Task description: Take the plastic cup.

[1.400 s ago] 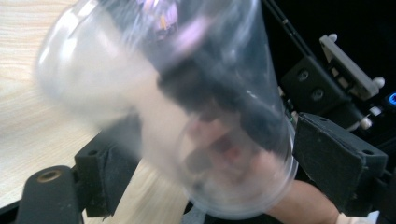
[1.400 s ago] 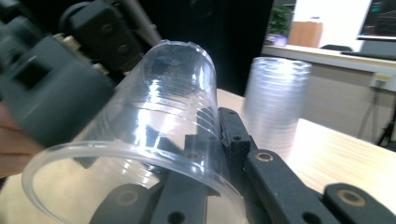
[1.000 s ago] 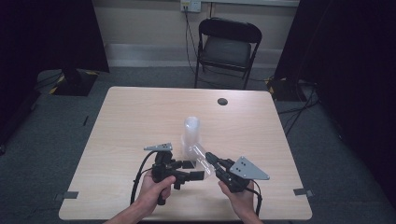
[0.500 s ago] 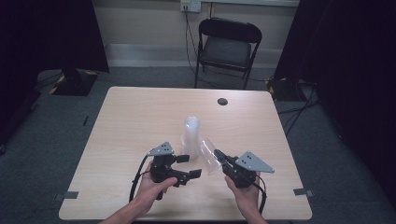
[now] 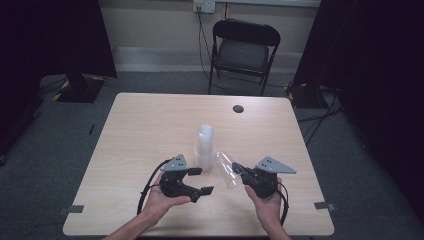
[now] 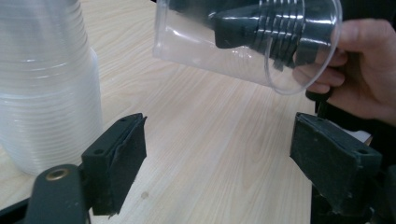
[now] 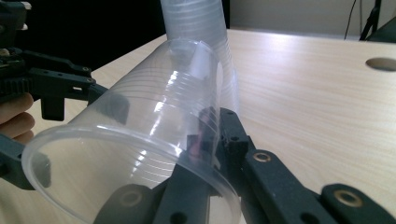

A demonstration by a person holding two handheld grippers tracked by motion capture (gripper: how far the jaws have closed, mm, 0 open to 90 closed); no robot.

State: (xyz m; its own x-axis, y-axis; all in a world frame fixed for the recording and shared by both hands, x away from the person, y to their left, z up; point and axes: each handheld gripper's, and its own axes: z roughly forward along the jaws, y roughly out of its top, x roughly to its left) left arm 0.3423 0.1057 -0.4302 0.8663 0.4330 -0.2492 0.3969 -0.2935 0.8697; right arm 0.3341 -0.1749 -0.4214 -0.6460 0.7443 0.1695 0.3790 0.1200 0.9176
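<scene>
A person sits at the near edge of a pale wooden desk, a gripper in each hand. The right gripper, low and right of centre in the high view, has its fingers clamped on the wall of a single clear plastic cup: one finger goes in through the mouth, the other lies outside. The cup is tipped on its side, above the desk, its base pointing toward the frame's upper left. Just beside it, at the middle of the frame, a tall stack of clear plastic cups stands upright on the desk. The left gripper, low and left of centre, has its fingers apart with nothing between them, though they have just been narrowing a little. In the left gripper view they frame bare wood, the stack at upper left.
</scene>
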